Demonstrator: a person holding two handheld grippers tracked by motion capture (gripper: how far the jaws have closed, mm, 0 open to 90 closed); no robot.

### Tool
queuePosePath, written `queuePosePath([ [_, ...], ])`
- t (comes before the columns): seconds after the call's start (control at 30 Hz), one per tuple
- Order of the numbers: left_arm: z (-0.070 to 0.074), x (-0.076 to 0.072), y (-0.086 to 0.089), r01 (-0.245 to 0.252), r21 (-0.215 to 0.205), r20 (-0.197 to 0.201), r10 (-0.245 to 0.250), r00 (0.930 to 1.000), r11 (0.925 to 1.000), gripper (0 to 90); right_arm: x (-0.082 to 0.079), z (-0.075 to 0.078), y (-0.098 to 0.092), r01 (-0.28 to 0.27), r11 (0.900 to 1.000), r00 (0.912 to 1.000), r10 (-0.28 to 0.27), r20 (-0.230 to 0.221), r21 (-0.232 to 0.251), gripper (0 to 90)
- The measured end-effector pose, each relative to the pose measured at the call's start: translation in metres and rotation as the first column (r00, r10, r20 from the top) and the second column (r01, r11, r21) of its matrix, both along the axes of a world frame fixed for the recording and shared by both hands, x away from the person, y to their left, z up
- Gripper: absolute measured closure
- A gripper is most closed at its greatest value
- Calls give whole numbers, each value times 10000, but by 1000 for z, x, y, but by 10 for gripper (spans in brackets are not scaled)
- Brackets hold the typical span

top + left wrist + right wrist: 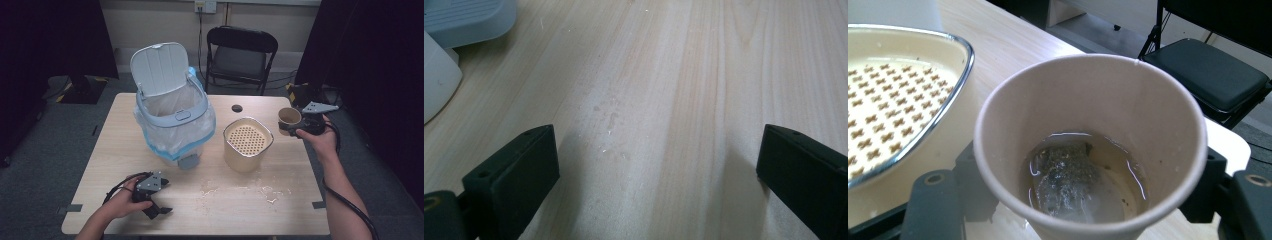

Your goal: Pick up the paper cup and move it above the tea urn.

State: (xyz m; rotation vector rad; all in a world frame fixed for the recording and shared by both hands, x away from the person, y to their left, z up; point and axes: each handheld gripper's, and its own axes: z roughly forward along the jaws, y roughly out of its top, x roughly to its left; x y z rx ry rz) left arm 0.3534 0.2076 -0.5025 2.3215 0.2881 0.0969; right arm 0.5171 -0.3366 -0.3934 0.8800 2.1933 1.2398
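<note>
Over on the left, the left gripper is resting on the counter with its jaws spread and nothing between them. Moving across, the lidded bin is standing open and waiting, and the strainer pot is sitting dry. At the right, the right gripper is pinching the paper cup, lifted beside the pot; the tea and teabag are sitting inside, so the draining and binning look undone.
</note>
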Motion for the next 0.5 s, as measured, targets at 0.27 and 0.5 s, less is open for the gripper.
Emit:
queuePosePath([
  [0.27,0,0,0,55,-14,7,-55,10000,10000,21,13,6,14,-207,9998,9997,207,134,-2,278],
  [0.5,0,0,0,59,-16,4,-59,10000,10000,20,25,15,26,-294,9995,9991,297,312,-112,280],
])
